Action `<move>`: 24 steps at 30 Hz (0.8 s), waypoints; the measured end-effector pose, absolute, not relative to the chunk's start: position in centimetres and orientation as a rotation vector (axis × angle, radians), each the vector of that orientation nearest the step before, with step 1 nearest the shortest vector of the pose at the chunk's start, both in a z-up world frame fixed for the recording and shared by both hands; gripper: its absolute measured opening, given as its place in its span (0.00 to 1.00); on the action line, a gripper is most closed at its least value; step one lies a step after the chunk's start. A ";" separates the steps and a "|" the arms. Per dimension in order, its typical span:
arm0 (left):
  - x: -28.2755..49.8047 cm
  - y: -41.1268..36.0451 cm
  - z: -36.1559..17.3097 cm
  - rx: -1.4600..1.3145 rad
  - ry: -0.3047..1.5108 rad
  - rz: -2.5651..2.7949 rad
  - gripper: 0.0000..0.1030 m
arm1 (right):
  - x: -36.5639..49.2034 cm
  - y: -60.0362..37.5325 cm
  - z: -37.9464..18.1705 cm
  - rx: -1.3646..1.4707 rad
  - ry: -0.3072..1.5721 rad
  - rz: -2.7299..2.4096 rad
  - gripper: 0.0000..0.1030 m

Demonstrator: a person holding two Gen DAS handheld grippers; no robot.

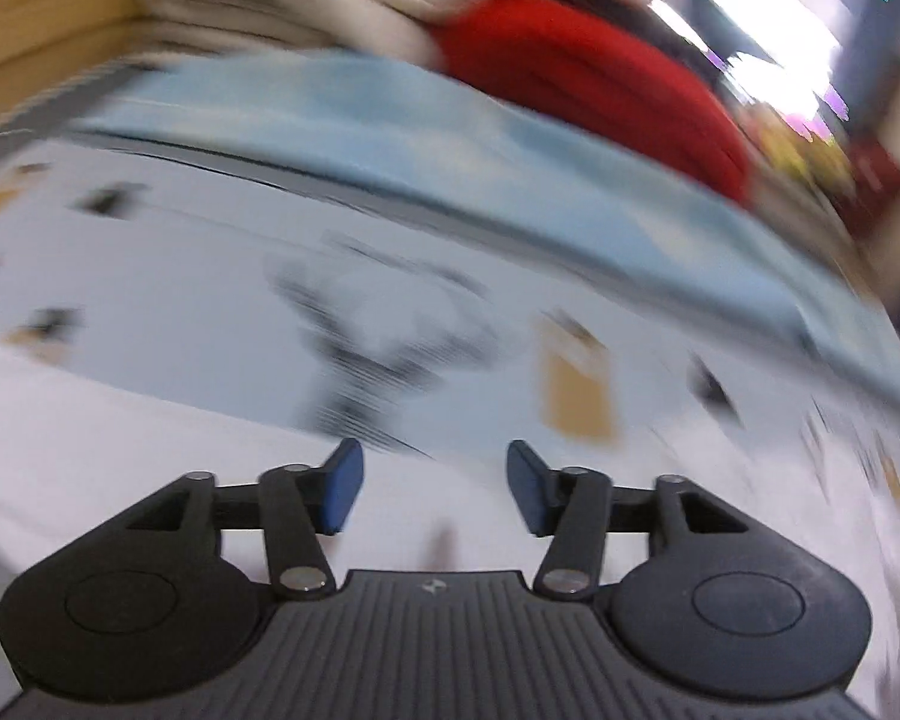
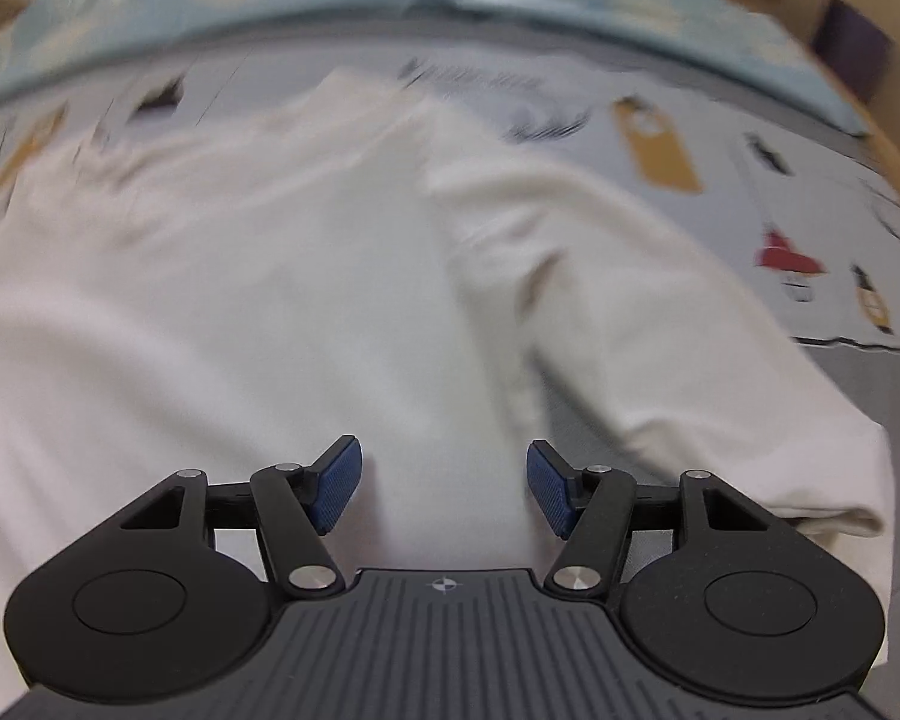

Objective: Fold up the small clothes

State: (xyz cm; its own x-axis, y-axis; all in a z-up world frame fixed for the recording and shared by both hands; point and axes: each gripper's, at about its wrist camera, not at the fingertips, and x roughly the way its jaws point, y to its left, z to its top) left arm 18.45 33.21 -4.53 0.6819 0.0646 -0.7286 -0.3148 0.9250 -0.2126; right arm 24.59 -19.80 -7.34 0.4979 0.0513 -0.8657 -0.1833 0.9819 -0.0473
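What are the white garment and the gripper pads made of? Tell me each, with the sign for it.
White garment: apparently soft matte knit fabric, perhaps cotton; it lies in loose folds and creases, without shine. Blur hides the weave.
Right gripper pads: blue, matte, seemingly rubber or textured plastic; a fine grid pattern shows on the face.

A white garment (image 2: 306,300) was seen on a pale sheet (image 2: 720,138) printed with ochre, black and red motifs; a light-blue cloth (image 1: 390,120) and red fabric (image 1: 600,78) were noted
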 end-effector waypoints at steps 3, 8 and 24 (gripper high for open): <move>20.5 26.6 -6.4 -0.228 0.868 0.089 0.60 | 24.7 -23.4 -6.2 -0.034 0.982 0.045 0.60; 23.2 19.4 -9.9 -0.081 0.942 0.030 0.60 | 23.9 -31.4 -5.3 0.164 0.907 -0.147 0.60; 31.5 16.6 -12.1 -0.025 0.917 0.295 0.76 | 18.8 -48.6 -10.2 0.470 1.048 -0.599 0.60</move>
State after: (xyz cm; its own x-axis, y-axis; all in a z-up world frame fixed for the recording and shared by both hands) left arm 31.51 16.62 -12.09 0.5711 0.2407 -0.7848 -0.2623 0.9594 0.1034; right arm 18.78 -48.61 -10.18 0.3680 -0.2310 -0.9007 0.6586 0.7485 0.0771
